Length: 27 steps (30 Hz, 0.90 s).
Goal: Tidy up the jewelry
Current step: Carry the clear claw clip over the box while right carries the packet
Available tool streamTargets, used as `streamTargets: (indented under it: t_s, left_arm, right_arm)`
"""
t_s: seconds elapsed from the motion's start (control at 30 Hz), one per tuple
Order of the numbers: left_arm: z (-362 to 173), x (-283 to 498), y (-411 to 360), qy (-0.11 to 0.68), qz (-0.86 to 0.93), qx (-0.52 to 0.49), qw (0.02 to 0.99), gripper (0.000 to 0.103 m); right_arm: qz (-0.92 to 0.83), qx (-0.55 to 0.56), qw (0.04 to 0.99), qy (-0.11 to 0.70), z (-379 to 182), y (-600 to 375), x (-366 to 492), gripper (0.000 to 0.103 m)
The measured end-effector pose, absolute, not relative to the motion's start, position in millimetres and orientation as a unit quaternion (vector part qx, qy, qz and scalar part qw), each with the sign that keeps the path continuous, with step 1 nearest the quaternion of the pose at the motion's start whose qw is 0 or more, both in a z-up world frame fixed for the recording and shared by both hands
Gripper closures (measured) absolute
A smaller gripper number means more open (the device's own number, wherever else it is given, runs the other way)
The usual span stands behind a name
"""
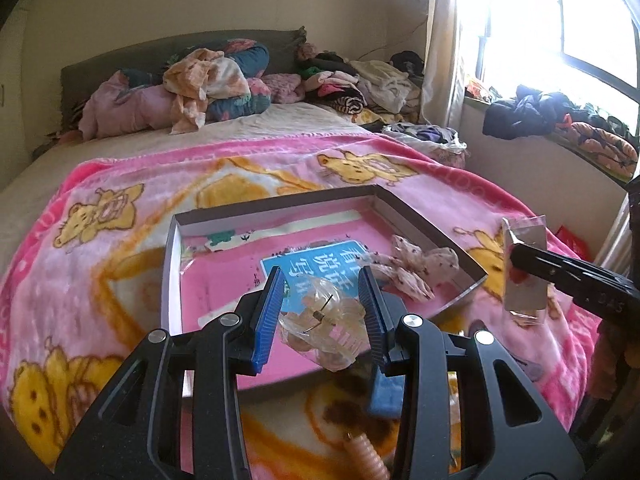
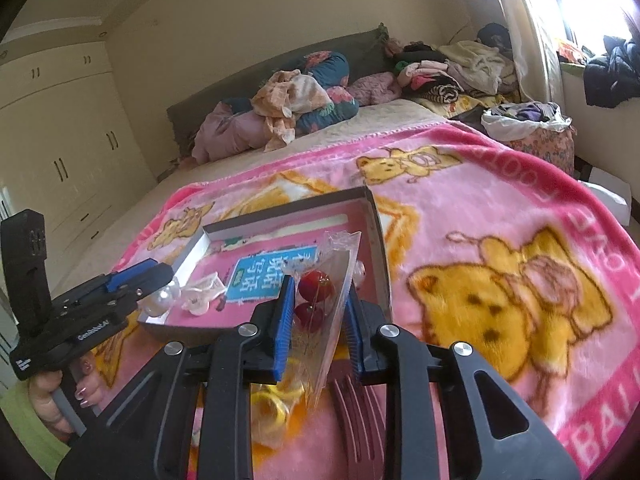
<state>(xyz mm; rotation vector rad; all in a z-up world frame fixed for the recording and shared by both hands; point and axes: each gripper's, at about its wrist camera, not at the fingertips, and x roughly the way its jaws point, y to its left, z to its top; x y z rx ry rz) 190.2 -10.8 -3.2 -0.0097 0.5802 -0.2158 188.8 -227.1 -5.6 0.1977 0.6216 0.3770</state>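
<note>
A shallow open box [image 1: 416, 210] with a pink printed floor lies on the pink bear blanket; it also shows in the right wrist view [image 2: 378, 248]. My left gripper [image 1: 326, 308] is shut on a clear hair claw clip [image 1: 324, 320], held above the box's near edge. A pink spotted fabric bow [image 1: 412, 268] lies in the box's right part. My right gripper [image 2: 318, 316] is shut on a clear plastic packet [image 2: 326, 300] holding red round earrings, near the box's right corner. In the left wrist view the packet [image 1: 524, 272] hangs right of the box.
A yellow item in clear plastic [image 2: 276, 404] and a dark red comb [image 2: 356, 416] lie on the blanket below the right gripper. A ribbed peach piece [image 1: 366, 456] lies below the left gripper. Piled clothes [image 1: 208, 80] fill the bed's head. A bagged bundle [image 2: 528, 128] stands far right.
</note>
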Motion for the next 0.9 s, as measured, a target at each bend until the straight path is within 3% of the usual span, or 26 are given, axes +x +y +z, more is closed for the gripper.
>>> streamTargets:
  t_s: [0.9]
  left_arm:
    - [-35, 245, -32, 0.319, -0.132, 0.006, 0.939, 0.073]
  right_arm:
    - [0.160, 0.065, 0.932, 0.318, -12, -212, 257, 0.080]
